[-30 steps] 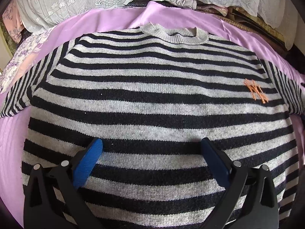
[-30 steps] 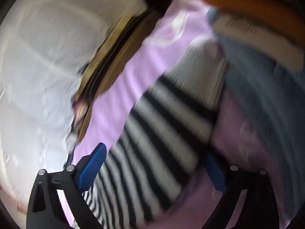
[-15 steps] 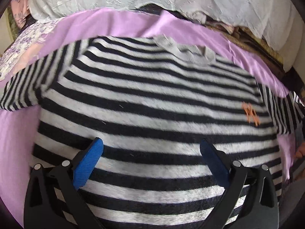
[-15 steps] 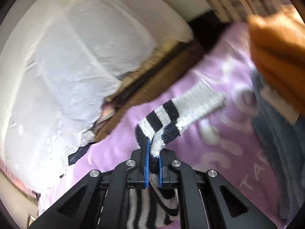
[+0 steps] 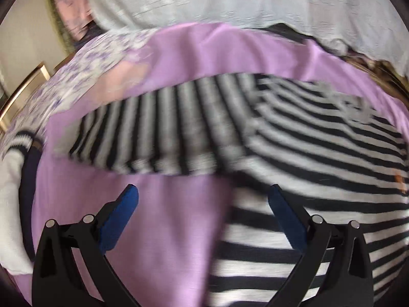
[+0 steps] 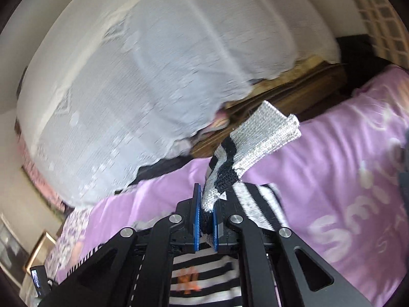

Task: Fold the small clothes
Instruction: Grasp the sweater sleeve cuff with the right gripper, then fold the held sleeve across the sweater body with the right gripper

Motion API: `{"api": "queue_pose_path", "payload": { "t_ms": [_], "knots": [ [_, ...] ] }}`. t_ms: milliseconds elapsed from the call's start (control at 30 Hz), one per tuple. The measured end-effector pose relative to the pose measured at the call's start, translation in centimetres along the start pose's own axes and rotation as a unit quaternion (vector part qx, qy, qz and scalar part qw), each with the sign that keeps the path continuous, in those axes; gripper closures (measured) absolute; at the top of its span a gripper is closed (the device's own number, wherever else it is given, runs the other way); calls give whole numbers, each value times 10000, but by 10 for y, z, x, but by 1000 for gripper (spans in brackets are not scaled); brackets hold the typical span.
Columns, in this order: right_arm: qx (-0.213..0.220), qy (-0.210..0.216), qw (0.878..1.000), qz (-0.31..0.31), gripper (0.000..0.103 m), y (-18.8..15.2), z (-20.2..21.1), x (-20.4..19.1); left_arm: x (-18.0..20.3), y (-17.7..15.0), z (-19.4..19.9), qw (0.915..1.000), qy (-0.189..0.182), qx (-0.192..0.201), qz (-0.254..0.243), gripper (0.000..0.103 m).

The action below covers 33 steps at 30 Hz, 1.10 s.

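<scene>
Striped sweater [image 5: 319,153] spread on purple sheet [image 5: 166,230], one sleeve [image 5: 153,133] reaching toward nine o'clock, blurred, apparently lying flat, left gripper [image 5: 202,217] spread wide above sheet and sweater edge, right gripper [image 6: 205,220] clamped on other sleeve's cuff [image 6: 258,138], lifted toward one o'clock.

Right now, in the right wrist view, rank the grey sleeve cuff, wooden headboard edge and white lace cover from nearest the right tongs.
1. Grey sleeve cuff, just ahead of the right tongs, up-right.
2. Wooden headboard edge, beyond the cuff.
3. White lace cover, farthest, upper left.

Black fingers [image 5: 294,230], blue pads [image 5: 120,220], silver screws [image 5: 89,218]
</scene>
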State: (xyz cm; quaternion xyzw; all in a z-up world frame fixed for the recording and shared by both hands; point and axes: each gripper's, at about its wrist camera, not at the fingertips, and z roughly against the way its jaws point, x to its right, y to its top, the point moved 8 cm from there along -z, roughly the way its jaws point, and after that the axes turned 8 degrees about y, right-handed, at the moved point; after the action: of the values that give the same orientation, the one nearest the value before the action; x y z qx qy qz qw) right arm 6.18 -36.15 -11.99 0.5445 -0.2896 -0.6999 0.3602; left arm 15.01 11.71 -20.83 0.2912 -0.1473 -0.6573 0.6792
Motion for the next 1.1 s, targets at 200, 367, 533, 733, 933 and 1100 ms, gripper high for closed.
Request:
{"api": "queue_pose_path", "payload": {
  "t_ms": [200, 367, 533, 733, 933, 1100],
  "knots": [
    [-387, 241, 9978, 483, 95, -27, -36, -77, -13, -5, -16, 9976, -436, -288, 453, 4],
    [-861, 371, 9907, 984, 95, -74, -73, -133, -8, -2, -13, 9991, -305, -140, 253, 4],
    [-2119, 59, 9602, 1819, 87, -165, -124, -160, -10, -3, -18, 9981, -440, -288, 335, 4],
    [-2943, 200, 9232, 2462, 43, -219, -110, -175, -8, -5, -18, 9979, -467, -314, 332, 4],
    [-2323, 454, 9489, 2086, 39, -167, -62, -169, -11, -3, -10, 9984, -417, -174, 331, 4],
    [-3194, -197, 9391, 1253, 39, -181, -75, -80, 1, 2, 31, 9952, -890, 314, 242, 4]
  ]
}}
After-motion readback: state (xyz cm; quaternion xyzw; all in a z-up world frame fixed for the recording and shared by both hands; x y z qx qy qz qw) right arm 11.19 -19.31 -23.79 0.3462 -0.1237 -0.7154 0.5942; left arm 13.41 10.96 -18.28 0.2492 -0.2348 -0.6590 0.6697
